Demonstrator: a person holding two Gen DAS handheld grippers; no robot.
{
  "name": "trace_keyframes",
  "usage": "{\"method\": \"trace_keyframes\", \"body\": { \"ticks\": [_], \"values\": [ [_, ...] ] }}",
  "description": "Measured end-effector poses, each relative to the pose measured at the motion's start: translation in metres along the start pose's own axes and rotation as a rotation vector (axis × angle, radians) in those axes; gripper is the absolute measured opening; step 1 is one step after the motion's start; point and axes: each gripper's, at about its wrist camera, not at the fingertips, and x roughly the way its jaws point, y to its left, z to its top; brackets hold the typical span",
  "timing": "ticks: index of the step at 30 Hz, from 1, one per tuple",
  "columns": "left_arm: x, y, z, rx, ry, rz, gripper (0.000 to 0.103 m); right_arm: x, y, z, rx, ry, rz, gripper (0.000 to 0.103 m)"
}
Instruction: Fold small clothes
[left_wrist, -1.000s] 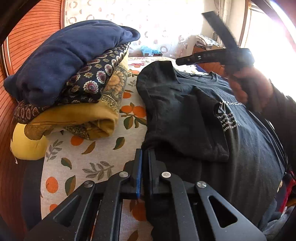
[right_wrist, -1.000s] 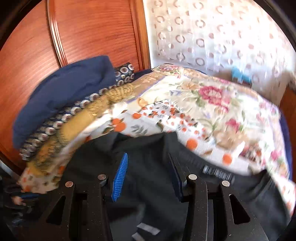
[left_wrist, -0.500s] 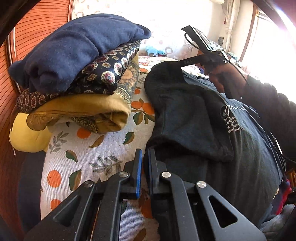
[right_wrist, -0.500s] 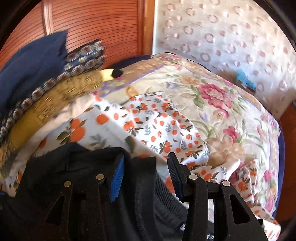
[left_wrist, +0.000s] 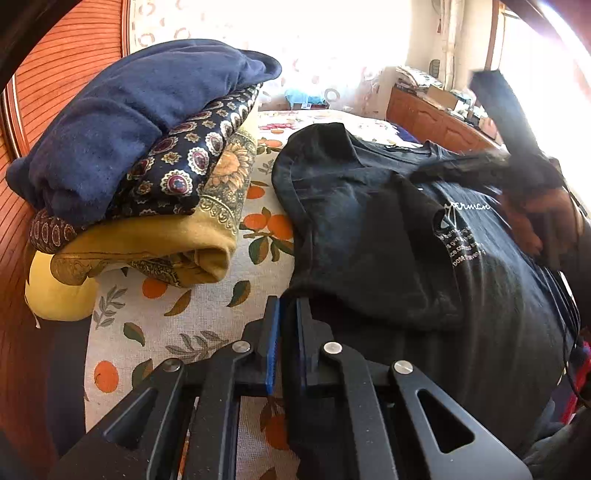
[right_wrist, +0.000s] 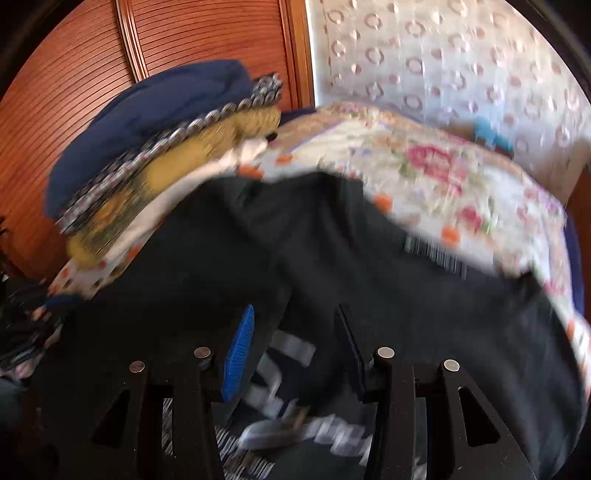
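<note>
Orange-print bed (left_wrist: 207, 306), black T-shirt (left_wrist: 369, 236) before our tongs.
Left tongs (left_wrist: 286, 314) pinch its soft edge; right tongs (right_wrist: 291, 325) gape empty; grip hems.

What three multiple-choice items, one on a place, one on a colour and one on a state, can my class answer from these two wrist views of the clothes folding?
1. Where does the black T-shirt lie in the left wrist view?
A. right of the stack of folded clothes
B. on top of the stack
C. under the stack

2. What colour is the top garment of the stack?
A. red
B. navy blue
C. white

3. How do the right gripper fingers stand?
A. closed on the shirt
B. closed on nothing
C. apart, over the shirt

Answers:
1 A: the shirt is spread on the orange-print bedsheet, beside the stack.
2 B: a navy garment sits above the patterned and mustard ones.
3 C: a wide gap shows between the fingers, with only dark cloth behind it.
</note>
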Motion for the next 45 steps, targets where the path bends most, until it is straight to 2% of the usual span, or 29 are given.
{"method": "trace_keyframes", "body": {
  "ticks": [4,7,11,12,14,17,22,28,31,33,35,39,45],
  "values": [
    [0.002,0.003,-0.006,-0.013,-0.001,0.003,0.008,-0.011,0.015,-0.023,0.019,0.003,0.051,0.047],
    [0.001,0.005,-0.008,-0.028,-0.011,-0.007,0.009,-0.012,0.024,-0.027,-0.008,0.003,0.064,0.045],
    [0.003,0.006,-0.007,-0.033,-0.013,-0.011,0.009,0.004,0.028,-0.031,-0.031,0.044,0.035,0.027],
    [0.003,0.007,-0.007,-0.035,-0.014,-0.013,0.009,0.005,0.028,-0.03,-0.037,0.044,0.037,0.012],
    [0.002,0.007,-0.008,-0.037,-0.015,-0.014,0.009,0.006,0.028,-0.028,-0.043,0.06,0.044,0.004],
    [0.001,0.008,-0.009,-0.042,-0.017,-0.021,0.009,-0.007,0.028,-0.025,-0.109,0.035,-0.04,0.003],
    [0.002,0.009,-0.009,-0.049,-0.018,-0.027,0.011,-0.03,0.008,-0.025,-0.08,-0.011,-0.184,0.003],
    [0.002,0.005,-0.008,-0.015,-0.014,0.01,0.011,-0.03,0.015,-0.035,-0.036,-0.014,-0.163,0.004],
    [0.001,0.002,-0.008,0.0,-0.011,0.026,0.011,-0.039,0.013,-0.047,-0.012,-0.016,-0.171,0.024],
    [-0.001,0.0,-0.009,0.004,-0.004,0.013,0.011,-0.05,0.012,-0.058,0.0,-0.04,-0.165,0.046],
    [-0.002,-0.006,-0.01,0.021,-0.002,-0.014,0.011,-0.061,0.011,-0.078,0.025,-0.053,-0.176,0.058],
    [-0.013,-0.015,-0.011,0.067,-0.02,-0.001,0.006,-0.084,0.0,-0.118,0.087,-0.073,-0.174,0.059],
    [-0.04,-0.008,-0.009,0.049,-0.072,0.021,0.006,-0.101,-0.013,-0.165,0.14,-0.049,-0.233,0.06]
  ]
}}
